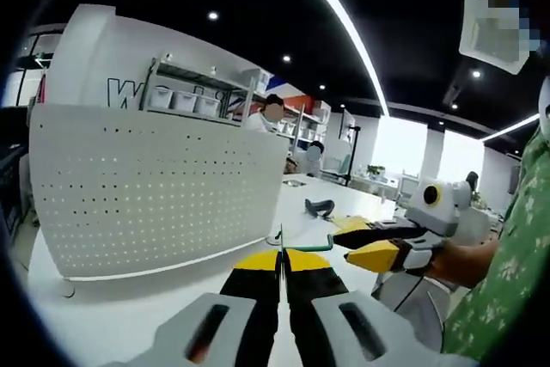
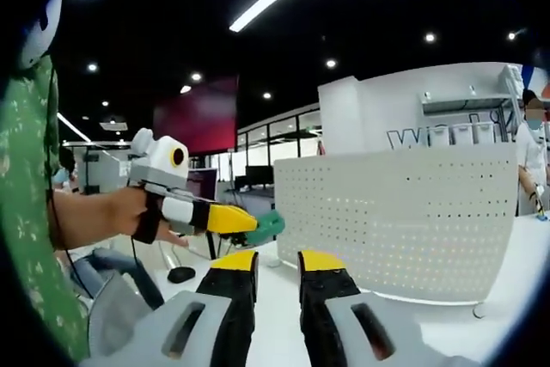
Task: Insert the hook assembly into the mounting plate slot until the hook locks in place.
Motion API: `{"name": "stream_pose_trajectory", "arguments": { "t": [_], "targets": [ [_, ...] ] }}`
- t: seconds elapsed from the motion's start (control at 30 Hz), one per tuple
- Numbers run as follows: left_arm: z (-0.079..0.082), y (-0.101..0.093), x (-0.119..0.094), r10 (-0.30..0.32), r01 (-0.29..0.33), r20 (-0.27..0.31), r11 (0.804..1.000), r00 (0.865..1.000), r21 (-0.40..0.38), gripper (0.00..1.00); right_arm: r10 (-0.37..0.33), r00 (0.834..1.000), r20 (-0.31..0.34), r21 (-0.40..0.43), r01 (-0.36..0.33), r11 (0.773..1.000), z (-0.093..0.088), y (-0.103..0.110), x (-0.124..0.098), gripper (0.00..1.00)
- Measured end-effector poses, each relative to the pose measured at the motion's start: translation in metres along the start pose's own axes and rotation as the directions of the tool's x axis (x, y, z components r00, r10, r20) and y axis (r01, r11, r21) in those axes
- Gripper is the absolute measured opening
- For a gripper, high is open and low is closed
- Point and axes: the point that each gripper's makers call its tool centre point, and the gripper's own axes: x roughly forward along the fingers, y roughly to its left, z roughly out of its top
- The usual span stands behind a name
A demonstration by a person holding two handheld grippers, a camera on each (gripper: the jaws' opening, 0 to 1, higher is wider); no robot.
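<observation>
The mounting plate is a white perforated panel (image 1: 155,186) standing upright on the white table; the right gripper view has it on the right (image 2: 404,212). My left gripper (image 1: 280,257) is shut on a green hook (image 1: 311,247), whose thin metal part sticks up between the yellow tips while its green arm points right. In the right gripper view the left gripper (image 2: 245,221) comes in from the left, held by a hand, with the green hook (image 2: 268,226) at its tip, just short of the panel's left edge. My right gripper (image 2: 278,262) stands open and holds nothing. It is also visible close to the hook's right end (image 1: 352,242).
A dark curved object (image 1: 320,206) lies on the table behind the grippers. A small black round thing (image 2: 180,274) sits on the table at the left. Shelves with bins (image 1: 185,99) and people stand beyond the panel. A green-patterned sleeve (image 1: 507,272) fills the right edge.
</observation>
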Motion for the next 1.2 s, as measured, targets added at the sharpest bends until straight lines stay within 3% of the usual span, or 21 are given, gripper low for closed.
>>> {"name": "stream_pose_trajectory", "arguments": {
  "t": [0.57, 0.9, 1.2],
  "targets": [
    [-0.005, -0.009, 0.005, -0.057, 0.058, -0.029, 0.998, 0.998, 0.035, 0.02, 0.056, 0.998, 0.019, -0.007, -0.056, 0.998, 0.007, 0.011, 0.0, 0.11],
    [-0.002, -0.017, 0.003, -0.113, 0.114, -0.016, 0.992, 0.993, 0.049, 0.02, 0.084, 0.996, 0.038, 0.018, -0.085, 0.996, 0.012, 0.013, -0.002, 0.07],
    [-0.002, -0.017, 0.002, -0.122, 0.122, -0.008, 0.991, 0.993, 0.048, 0.02, 0.109, 0.993, 0.051, 0.054, -0.111, 0.992, 0.013, 0.014, -0.003, 0.05]
  ]
}}
